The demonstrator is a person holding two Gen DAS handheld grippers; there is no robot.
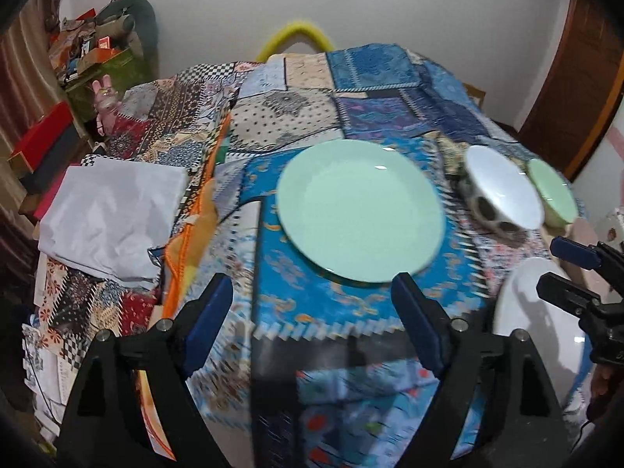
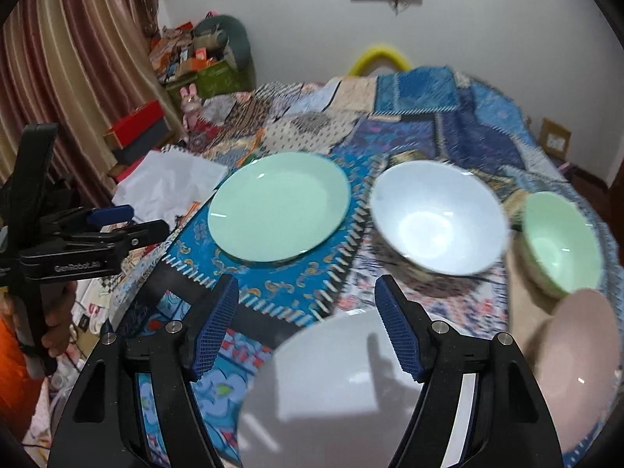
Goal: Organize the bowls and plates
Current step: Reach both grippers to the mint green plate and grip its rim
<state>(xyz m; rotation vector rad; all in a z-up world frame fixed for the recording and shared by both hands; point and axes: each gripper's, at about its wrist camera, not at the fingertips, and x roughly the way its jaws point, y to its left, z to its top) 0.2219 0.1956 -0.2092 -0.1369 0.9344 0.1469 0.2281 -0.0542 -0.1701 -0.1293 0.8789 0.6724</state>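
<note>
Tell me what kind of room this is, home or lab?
Most likely a lived-in home room, not a lab. A patchwork cloth covers the surface holding the green plate and white bowl; striped curtains hang at the side, and cluttered boxes and a toy rabbit sit by the wall.

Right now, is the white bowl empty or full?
Empty. The white bowl stands upright beside the green plate, and its bare inside shows only light glare.
</note>
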